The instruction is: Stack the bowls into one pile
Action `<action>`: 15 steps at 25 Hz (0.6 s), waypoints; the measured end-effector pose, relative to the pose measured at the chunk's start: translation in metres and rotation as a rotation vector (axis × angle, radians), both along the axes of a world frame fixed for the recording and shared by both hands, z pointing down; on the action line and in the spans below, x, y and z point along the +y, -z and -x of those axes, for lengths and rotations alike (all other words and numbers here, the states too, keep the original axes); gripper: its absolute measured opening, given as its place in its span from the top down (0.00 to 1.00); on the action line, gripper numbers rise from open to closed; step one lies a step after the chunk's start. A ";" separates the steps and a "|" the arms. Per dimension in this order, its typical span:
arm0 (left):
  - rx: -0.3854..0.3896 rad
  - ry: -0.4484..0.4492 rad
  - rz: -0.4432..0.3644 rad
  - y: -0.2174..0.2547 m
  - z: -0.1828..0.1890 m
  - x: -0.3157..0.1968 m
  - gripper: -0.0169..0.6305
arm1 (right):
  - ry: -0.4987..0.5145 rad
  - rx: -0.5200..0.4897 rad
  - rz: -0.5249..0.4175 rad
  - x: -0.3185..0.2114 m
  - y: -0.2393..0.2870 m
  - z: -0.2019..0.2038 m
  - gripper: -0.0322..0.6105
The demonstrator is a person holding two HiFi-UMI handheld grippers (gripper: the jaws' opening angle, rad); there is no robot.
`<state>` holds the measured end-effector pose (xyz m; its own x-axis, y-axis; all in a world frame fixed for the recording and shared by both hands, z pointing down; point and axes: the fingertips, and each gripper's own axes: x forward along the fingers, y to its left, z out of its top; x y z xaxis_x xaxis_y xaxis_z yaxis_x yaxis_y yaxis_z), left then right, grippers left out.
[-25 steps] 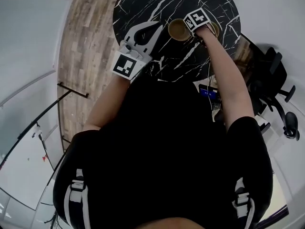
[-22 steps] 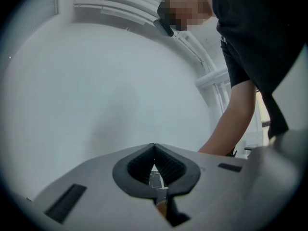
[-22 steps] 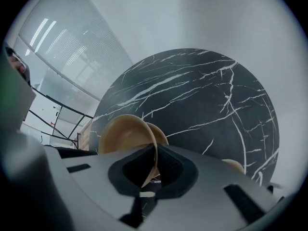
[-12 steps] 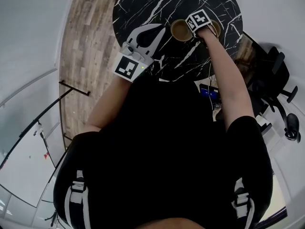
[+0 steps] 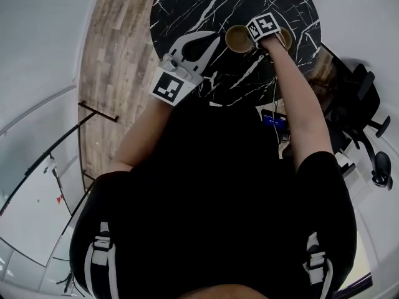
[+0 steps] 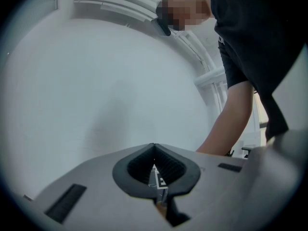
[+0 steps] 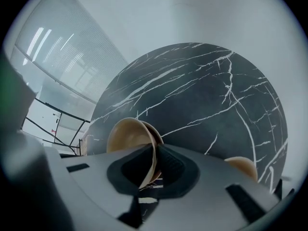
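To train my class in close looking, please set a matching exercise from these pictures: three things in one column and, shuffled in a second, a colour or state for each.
Column 1
1. left hand-held gripper
2. right hand-held gripper
3. table

Column 2
a. black with white veins
b. jaws on the rim of a tan bowl
c. jaws together, nothing between them

Pairs: 1-c; 2-b; 3-a.
The right hand-held gripper's jaws have just been opening slightly, with the tan bowl's rim between them.
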<state>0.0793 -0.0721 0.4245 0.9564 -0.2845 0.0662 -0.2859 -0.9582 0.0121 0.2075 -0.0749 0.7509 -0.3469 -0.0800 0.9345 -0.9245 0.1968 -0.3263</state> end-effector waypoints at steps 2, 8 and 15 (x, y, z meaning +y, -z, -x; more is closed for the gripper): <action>0.000 -0.001 -0.001 0.000 0.000 0.000 0.97 | -0.004 0.000 -0.013 -0.002 0.003 -0.001 0.89; 0.014 -0.032 -0.010 0.001 -0.007 0.004 0.97 | -0.014 -0.006 -0.033 -0.002 0.012 -0.005 0.82; 0.032 -0.077 -0.016 0.007 -0.024 0.011 0.97 | -0.023 0.013 -0.065 0.001 0.030 -0.020 0.81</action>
